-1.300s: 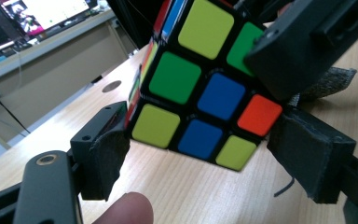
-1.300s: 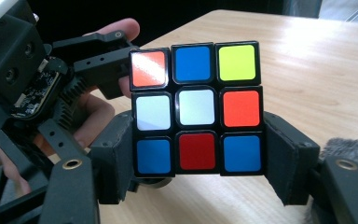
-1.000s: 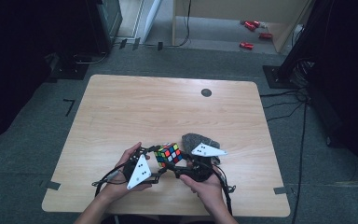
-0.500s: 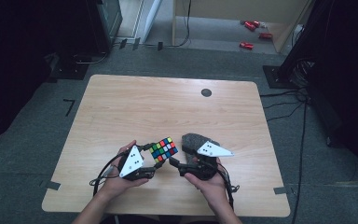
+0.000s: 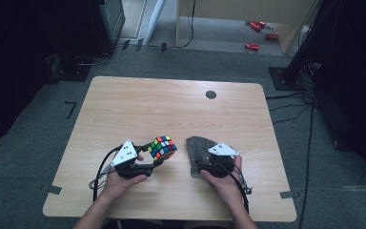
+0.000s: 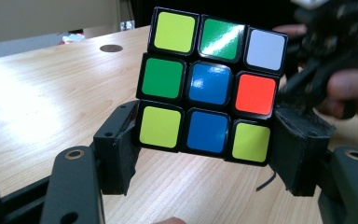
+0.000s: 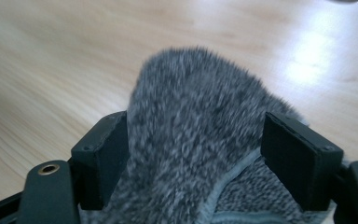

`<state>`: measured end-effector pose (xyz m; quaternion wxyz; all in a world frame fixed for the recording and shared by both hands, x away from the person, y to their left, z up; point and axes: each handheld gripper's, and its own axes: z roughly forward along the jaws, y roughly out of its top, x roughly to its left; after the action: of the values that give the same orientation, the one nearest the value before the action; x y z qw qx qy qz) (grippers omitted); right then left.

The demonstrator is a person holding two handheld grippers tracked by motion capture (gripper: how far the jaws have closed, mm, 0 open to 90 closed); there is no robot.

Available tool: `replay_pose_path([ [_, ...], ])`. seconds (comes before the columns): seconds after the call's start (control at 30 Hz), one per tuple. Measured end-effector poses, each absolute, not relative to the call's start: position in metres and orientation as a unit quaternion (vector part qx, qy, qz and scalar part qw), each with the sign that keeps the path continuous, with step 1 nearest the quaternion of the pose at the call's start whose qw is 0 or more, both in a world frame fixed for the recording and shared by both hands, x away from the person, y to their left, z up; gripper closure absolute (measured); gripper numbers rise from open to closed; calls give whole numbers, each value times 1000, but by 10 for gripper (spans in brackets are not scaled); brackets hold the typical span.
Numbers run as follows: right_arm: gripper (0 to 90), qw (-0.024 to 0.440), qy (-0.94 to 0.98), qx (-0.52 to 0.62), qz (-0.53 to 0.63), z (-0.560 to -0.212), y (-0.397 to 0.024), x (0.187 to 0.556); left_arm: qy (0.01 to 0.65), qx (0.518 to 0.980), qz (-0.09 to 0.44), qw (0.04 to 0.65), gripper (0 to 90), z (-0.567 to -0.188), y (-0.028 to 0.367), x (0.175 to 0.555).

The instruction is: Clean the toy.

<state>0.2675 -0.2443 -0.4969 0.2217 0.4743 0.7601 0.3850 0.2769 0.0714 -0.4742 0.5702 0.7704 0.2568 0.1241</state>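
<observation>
High view: a Rubik's cube (image 5: 162, 147) is held just above the wooden table (image 5: 138, 105), near its front edge, by the left gripper (image 5: 156, 161). It is gripped from the person's side and tilted, one corner up. To the right, a grey fleece cloth (image 5: 198, 149) lies bunched on the tabletop, w/ the right gripper (image 5: 205, 164) set into its near end. The cube and cloth are near each other but apart. A small dark round disc (image 5: 210, 94) is seen far back on the table.

Left gripper view: the cube (image 6: 209, 84) is pinched at its bottom row between the two black jaws; the pads are pressed on its left and right sides. Yellow, green, blue, orange and white stickers are shown on the facing side. The other hand is seen blurred at upper right.

Right gripper view: the cloth (image 7: 191, 140) is humped up between the spread jaws, which have just been opening. Fleece is touched on both inner sides, but whether it is actually squeezed can't be told. A hemmed edge is visible lower down.
</observation>
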Motion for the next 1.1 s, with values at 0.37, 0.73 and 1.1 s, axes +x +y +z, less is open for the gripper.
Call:
replay_pose_path([
  [0.37,591,227,772,479,350,-518,-242,269,252,777,130,561,339,-473,73,277],
  [0.73,717,214,720,427,503,-469,-239,246,237,825,173,483,339,-483,55,273],
  [1.1,701,259,799,286,461,-450,-170,211,212,869,219,389,339,-477,10,248],
])
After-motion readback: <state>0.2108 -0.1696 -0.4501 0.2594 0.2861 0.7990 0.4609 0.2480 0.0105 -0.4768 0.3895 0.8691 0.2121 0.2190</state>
